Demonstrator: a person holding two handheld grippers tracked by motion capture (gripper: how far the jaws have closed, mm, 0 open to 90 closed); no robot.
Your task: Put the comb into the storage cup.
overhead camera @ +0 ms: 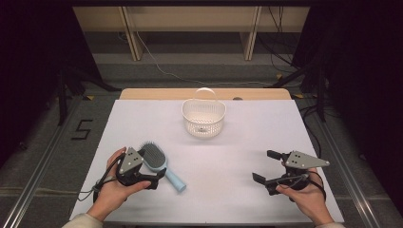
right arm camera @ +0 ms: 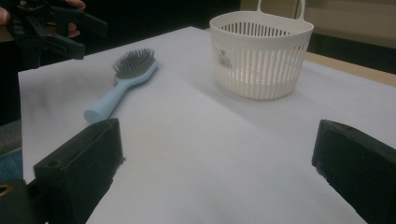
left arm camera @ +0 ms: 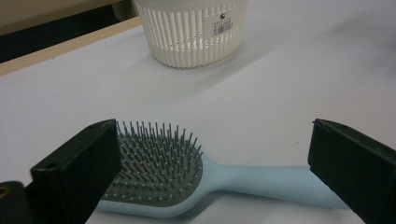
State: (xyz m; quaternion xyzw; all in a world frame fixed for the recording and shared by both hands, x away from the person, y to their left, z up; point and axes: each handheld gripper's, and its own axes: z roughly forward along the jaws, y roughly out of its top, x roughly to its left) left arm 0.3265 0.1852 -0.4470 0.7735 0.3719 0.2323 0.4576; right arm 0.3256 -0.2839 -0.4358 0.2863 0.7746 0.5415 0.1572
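Pale blue hairbrush (overhead camera: 159, 164) lying flat on the white worktop (overhead camera: 223, 156), bristles up, near the front left. Long axis running diagonally in the high view: oval head toward the far left, straight handle toward the near right, blunt end pointing at the person's edge. Smooth plastic body, dark grey cushioned pad, thin dark pins with tiny pale tips, seen close in the left gripper view (left arm camera: 159, 172). Left claw (overhead camera: 154, 178) held in a hand, jaws spread wide either side of the brush, gripping nothing; in its own view, one jaw in front of the head's edge, the other over the handle's end, touching or not impossible to tell. Right claw (overhead camera: 263, 166) well apart at the front right, likewise wide open and empty, hovering over bare worktop. White plastic basket (overhead camera: 203, 118) standing upright toward the far middle, round, slotted walls, arched handle on the far rim. Small barcode sticker on its wall (left arm camera: 219, 23), printing too small to read. Floor marking "5" (overhead camera: 81, 129) left of the worktop.
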